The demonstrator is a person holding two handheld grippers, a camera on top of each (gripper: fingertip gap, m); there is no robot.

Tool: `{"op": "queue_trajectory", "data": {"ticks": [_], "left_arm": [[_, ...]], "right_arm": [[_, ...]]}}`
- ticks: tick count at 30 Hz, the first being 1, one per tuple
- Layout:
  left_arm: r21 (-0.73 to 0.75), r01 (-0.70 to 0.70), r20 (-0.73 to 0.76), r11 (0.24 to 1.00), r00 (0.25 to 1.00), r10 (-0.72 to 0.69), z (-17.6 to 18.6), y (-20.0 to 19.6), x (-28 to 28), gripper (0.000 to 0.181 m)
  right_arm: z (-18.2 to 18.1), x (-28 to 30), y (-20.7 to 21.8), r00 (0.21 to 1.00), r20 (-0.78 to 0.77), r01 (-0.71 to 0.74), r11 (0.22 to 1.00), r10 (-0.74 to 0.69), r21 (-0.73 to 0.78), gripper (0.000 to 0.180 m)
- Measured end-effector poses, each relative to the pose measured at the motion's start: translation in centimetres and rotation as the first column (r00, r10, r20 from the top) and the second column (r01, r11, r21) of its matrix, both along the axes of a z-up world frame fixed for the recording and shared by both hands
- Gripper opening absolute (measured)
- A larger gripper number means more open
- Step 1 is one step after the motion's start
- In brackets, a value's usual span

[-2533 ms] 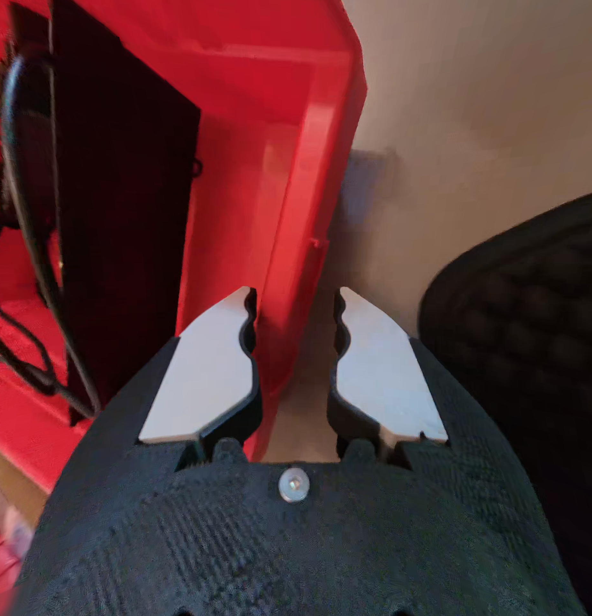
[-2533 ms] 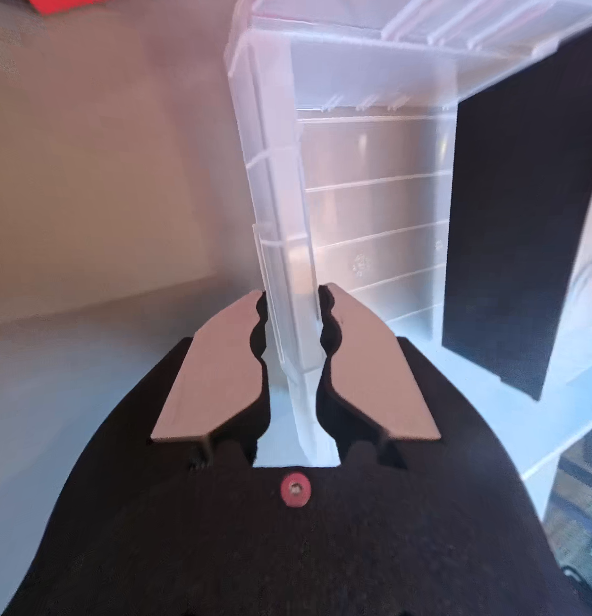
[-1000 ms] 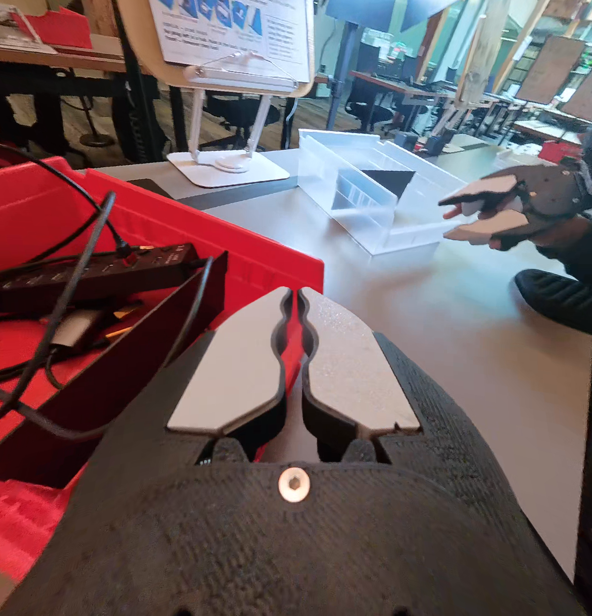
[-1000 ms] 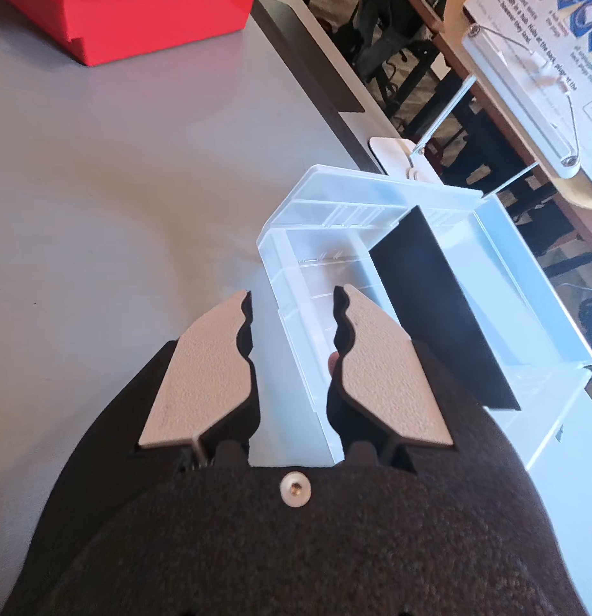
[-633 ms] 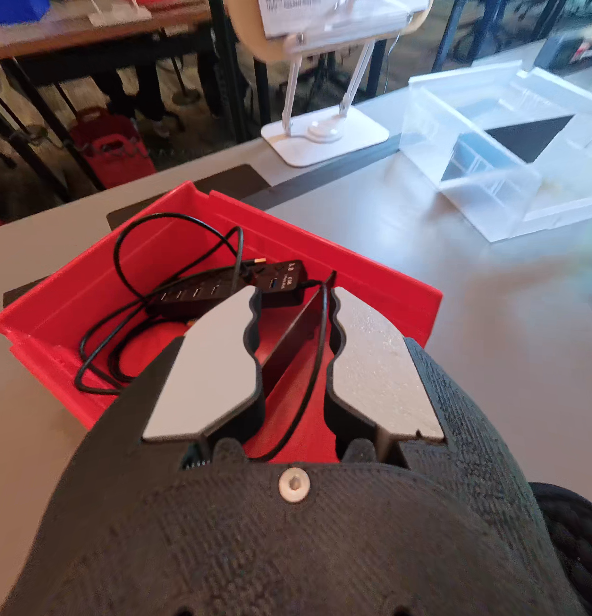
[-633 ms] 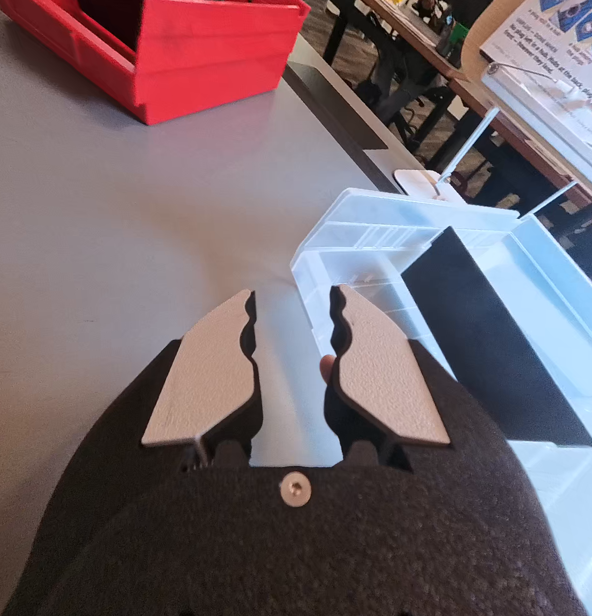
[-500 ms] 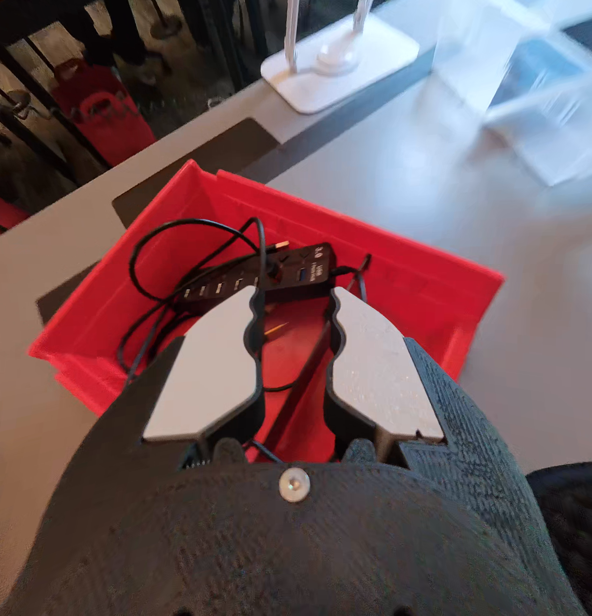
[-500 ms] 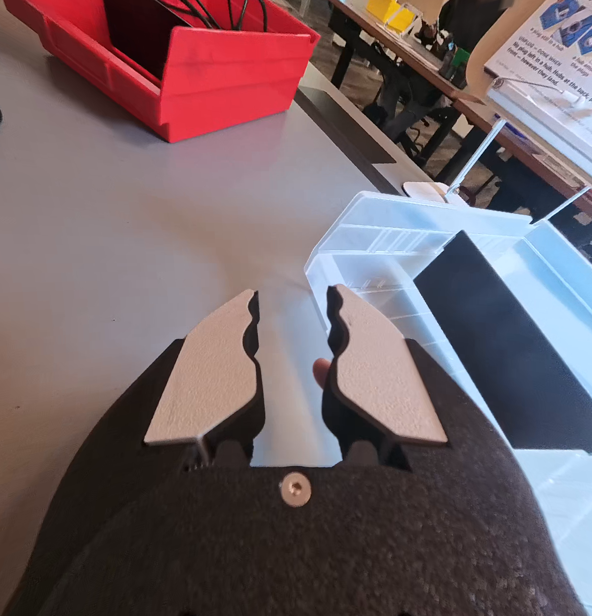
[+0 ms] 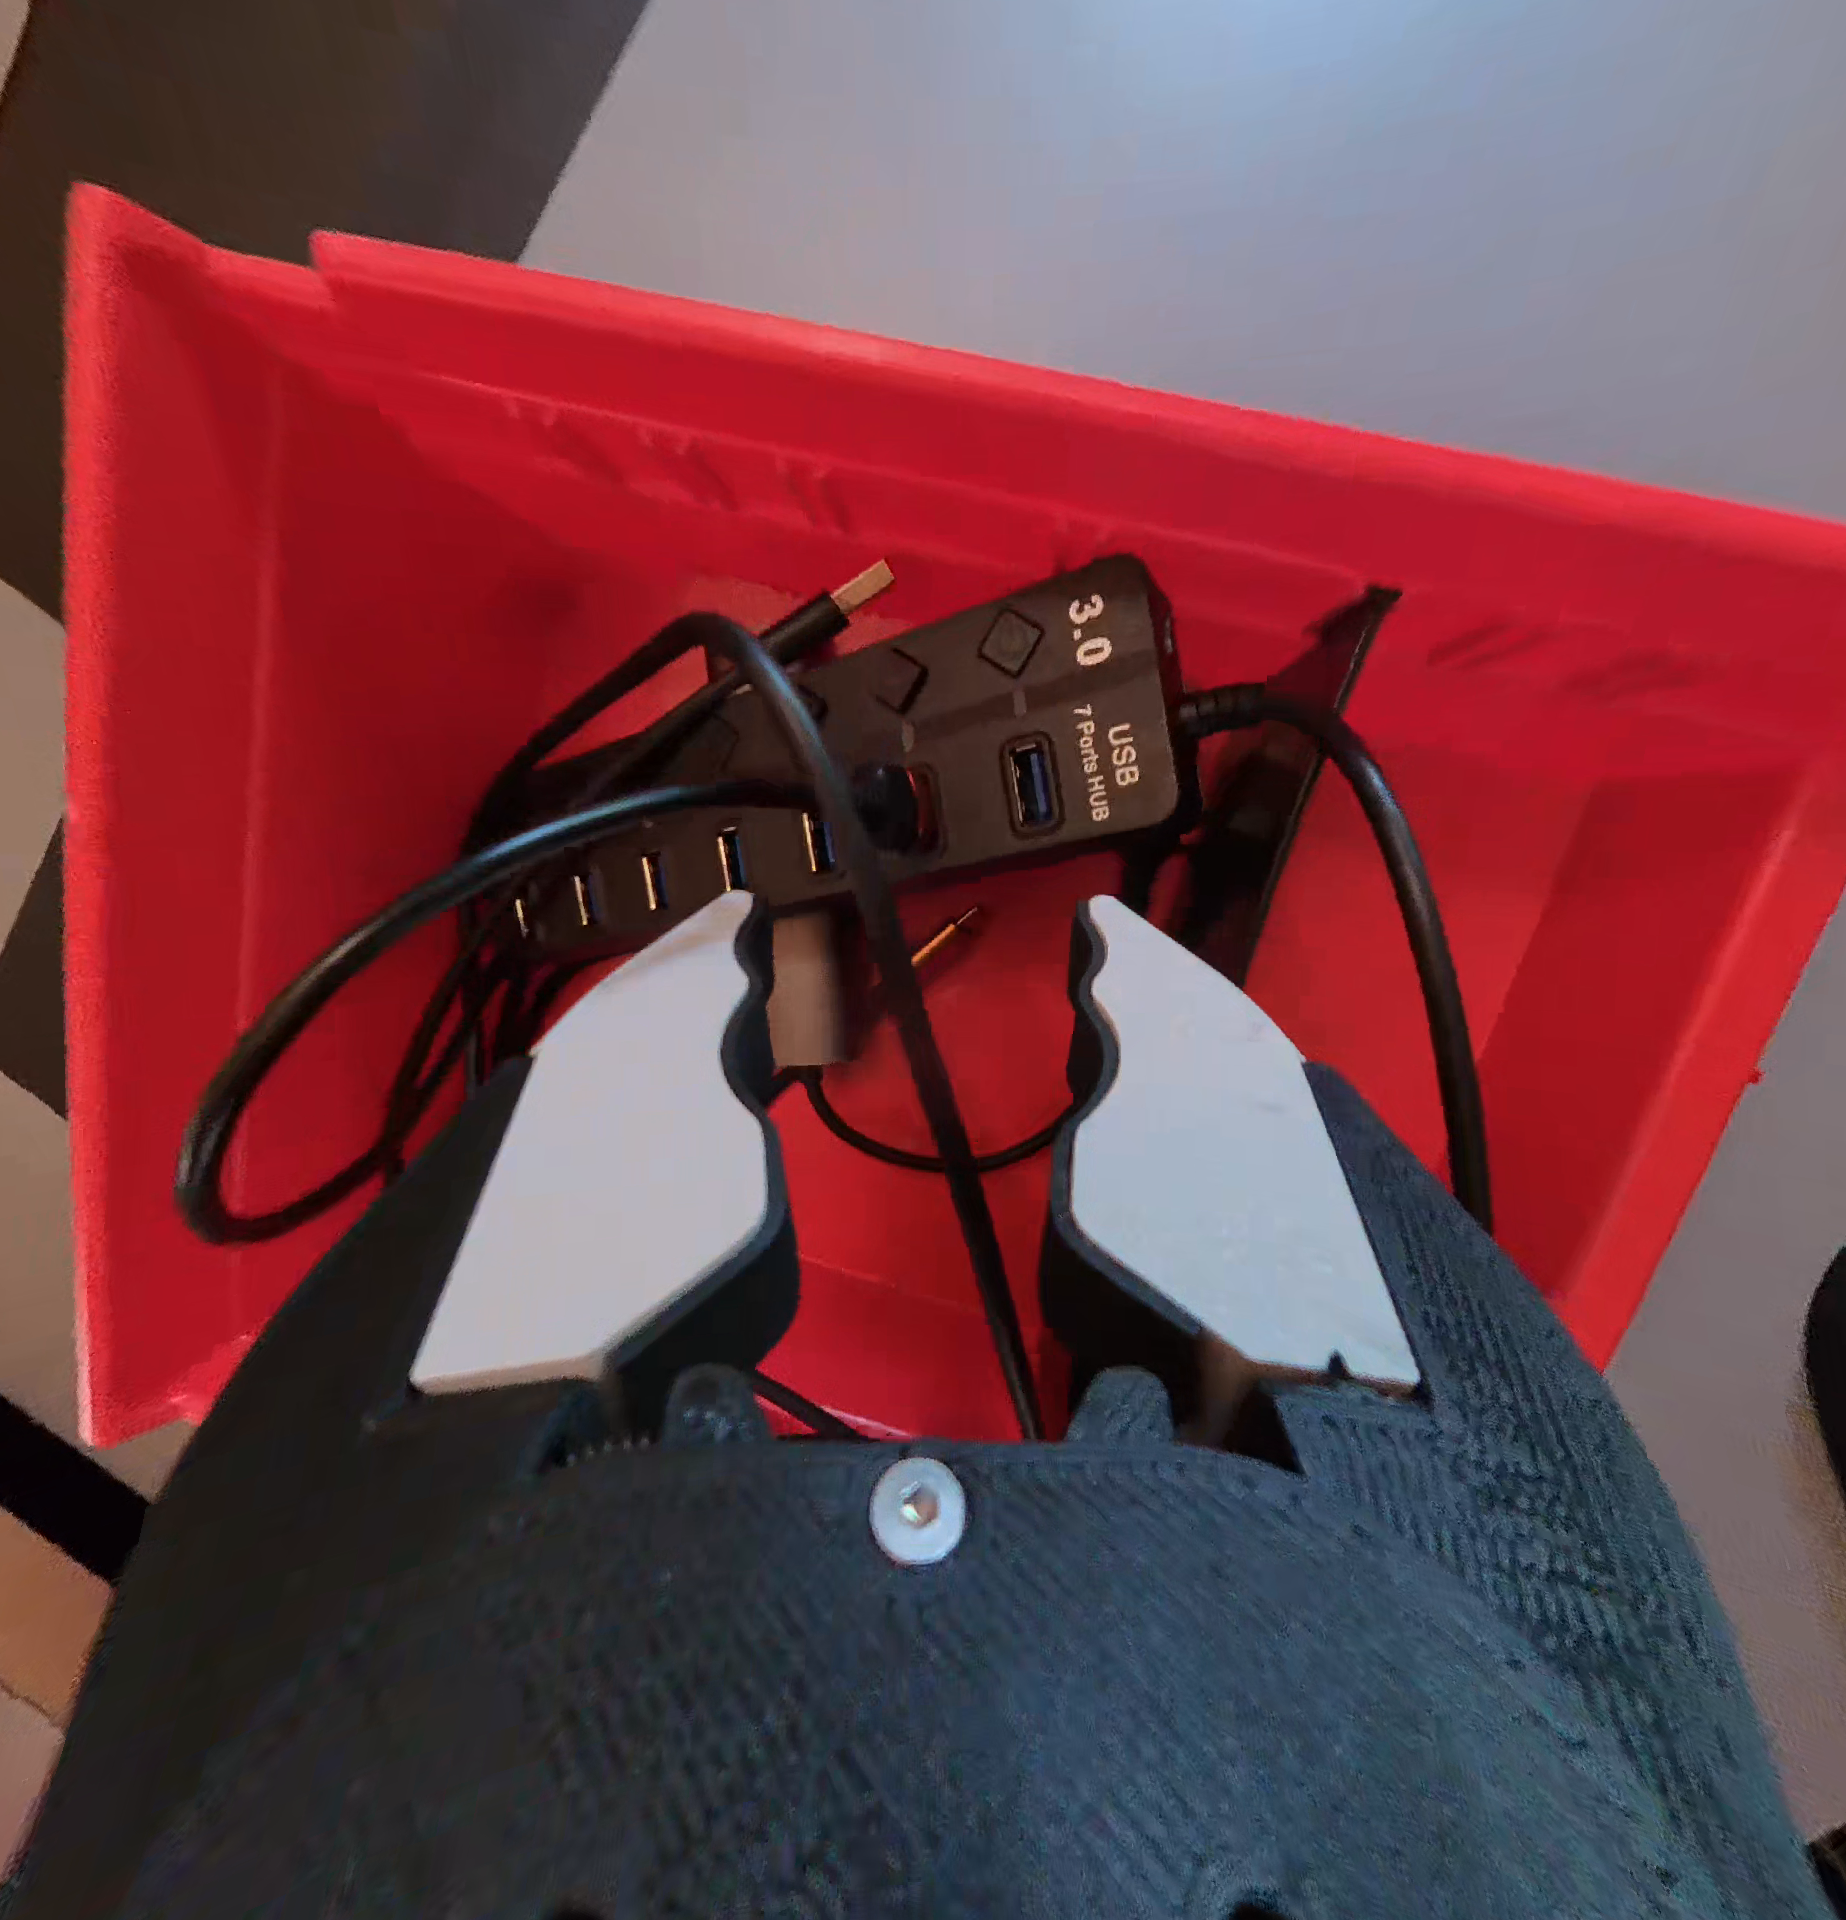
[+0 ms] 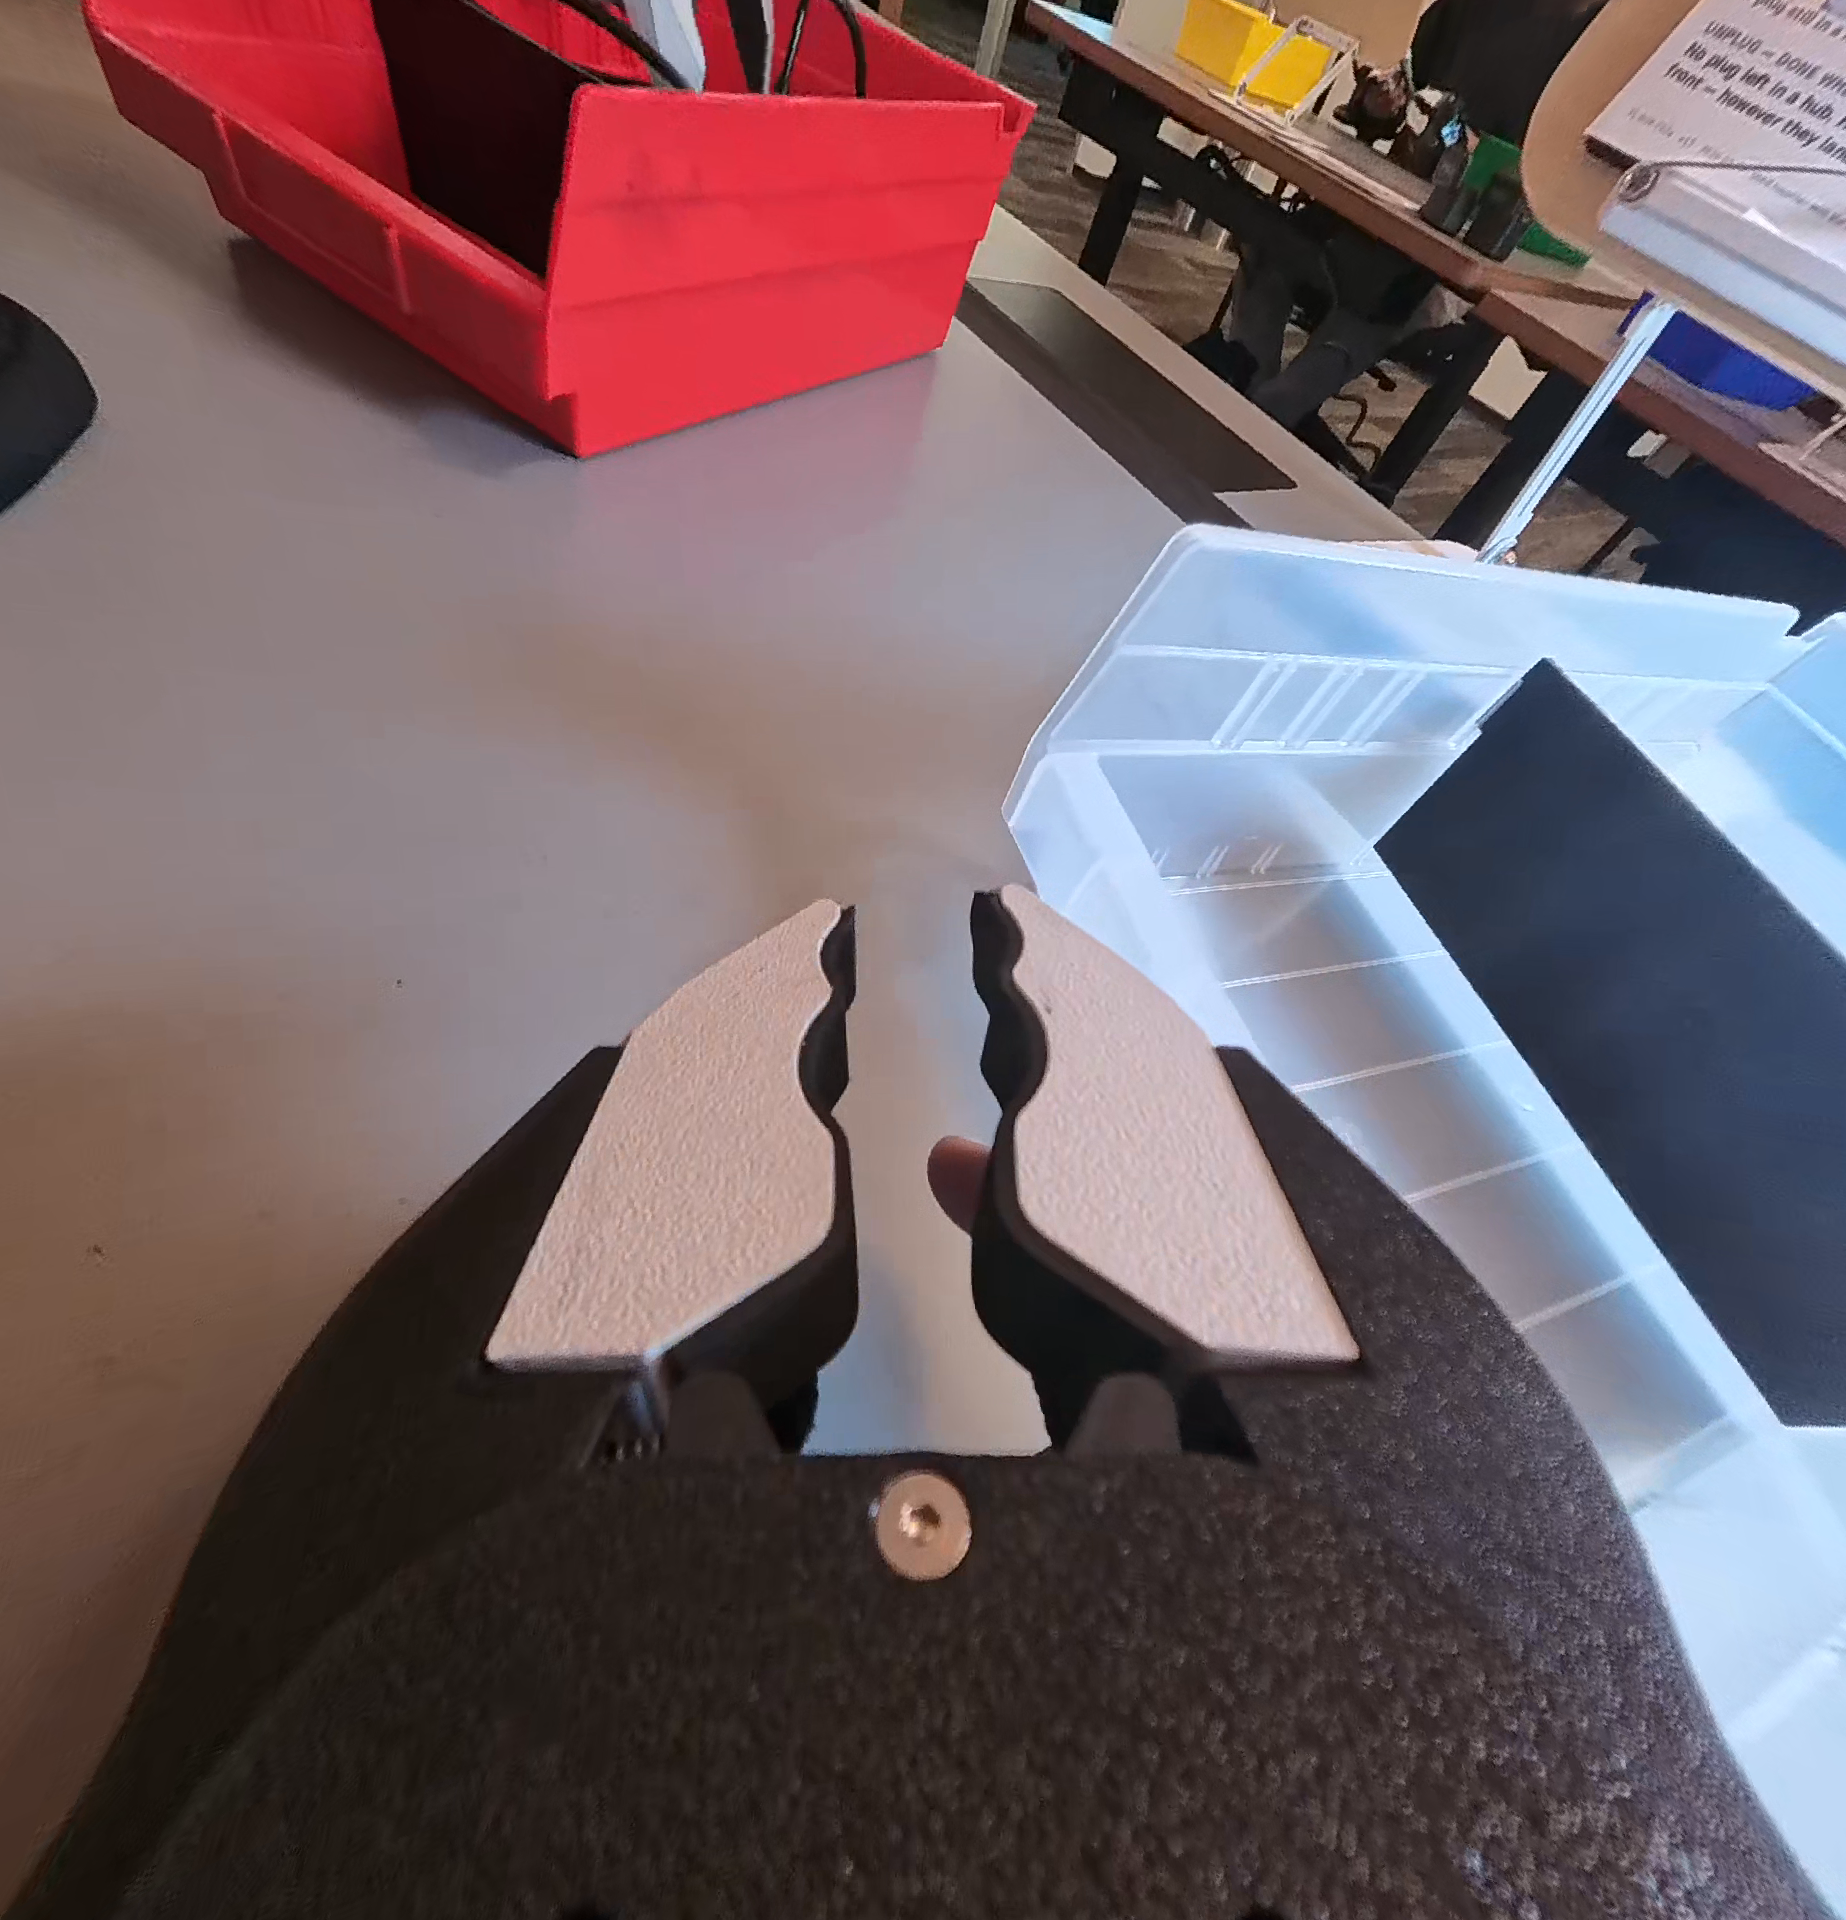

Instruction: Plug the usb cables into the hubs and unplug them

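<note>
Left wrist view now looks straight down into the red bin (image 9: pixel 462 540); half a second ago we were higher and farther back. Our left gripper (image 9: pixel 914 925) has dropped in with jaws apart, empty, above the black hub (image 9: pixel 960 748) and its tangled cables (image 9: pixel 306 997) in mid-frame. One cable is plugged in; a loose plug (image 9: pixel 857 592) lies at the hub's upper left. We judge a grasp is next. Our right gripper (image 10: pixel 911 914) hovers over the desk (image 10: pixel 379 727) beside the clear bin (image 10: pixel 1262 665), jaws narrowly apart, holding nothing. The grey piece (image 9: pixel 805 987) by our left jaw is hard to identify.
</note>
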State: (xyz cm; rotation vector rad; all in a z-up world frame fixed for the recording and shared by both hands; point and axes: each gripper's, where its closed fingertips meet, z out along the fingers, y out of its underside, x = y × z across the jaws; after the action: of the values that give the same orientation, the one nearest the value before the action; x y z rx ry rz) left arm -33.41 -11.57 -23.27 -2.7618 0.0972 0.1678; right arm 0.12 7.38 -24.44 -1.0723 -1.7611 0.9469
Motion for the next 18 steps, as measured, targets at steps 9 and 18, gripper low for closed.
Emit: {"op": "queue_trajectory", "data": {"ticks": [9,18], "left_arm": [[-0.125,0.141,-0.241,0.982,0.956,-0.168,-1.5,0.1,-0.7,0.058],[0.043,0.233,-0.256,0.972,0.943,-0.214,-1.8,1.4,-0.7,0.055]], "right_arm": [[-0.8,0.1,-0.3,0.999,0.026,-0.024,0.999,0.023,0.024,0.021],[-0.8,0.1,-0.5,0.999,0.019,-0.03,0.999,0.029,0.034,0.02]]}}
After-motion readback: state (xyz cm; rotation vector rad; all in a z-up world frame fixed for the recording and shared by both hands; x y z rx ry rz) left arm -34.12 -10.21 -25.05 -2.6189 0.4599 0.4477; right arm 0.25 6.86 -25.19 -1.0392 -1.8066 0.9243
